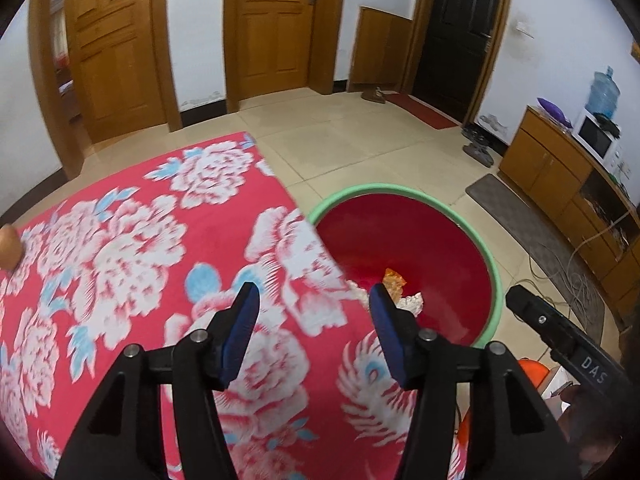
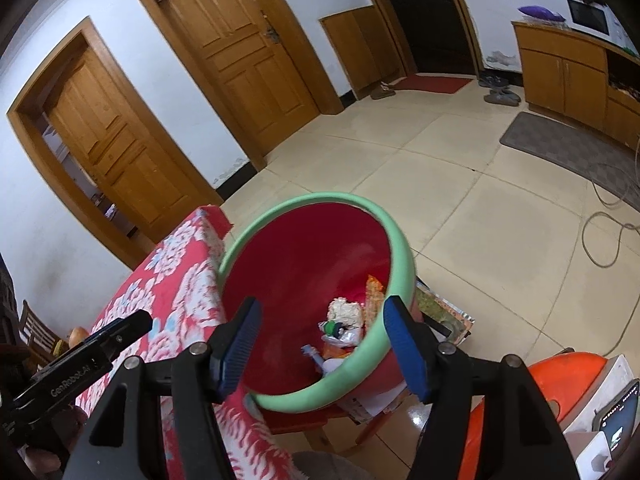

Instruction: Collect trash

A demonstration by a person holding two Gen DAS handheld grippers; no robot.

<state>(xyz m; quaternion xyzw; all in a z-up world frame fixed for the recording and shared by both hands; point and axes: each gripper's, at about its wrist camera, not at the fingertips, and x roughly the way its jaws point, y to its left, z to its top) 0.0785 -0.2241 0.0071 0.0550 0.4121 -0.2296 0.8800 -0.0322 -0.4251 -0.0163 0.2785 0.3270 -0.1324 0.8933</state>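
From your left wrist camera, the table edge hides the near wall of the red basin (image 1: 404, 240), and your left gripper (image 1: 314, 300) covers part of the trash (image 1: 396, 284) lying in the basin's bottom; its jaws stand apart with nothing between them, over the flowered tablecloth (image 1: 132, 248) just beside the basin. A brown rounded thing (image 1: 9, 246) is cut off at the frame's left edge, too little showing to name. Your other tool (image 1: 560, 332) juts in on the basin's right. From your right wrist camera, your right gripper (image 2: 322, 322) hangs open and empty above the basin's green rim (image 2: 320, 398), the crumpled wrappers (image 2: 344, 332) inside hard to tell apart. Beyond the basin, tiled floor (image 2: 440, 168) lies open; an orange stool (image 2: 560, 372) crowds its right.
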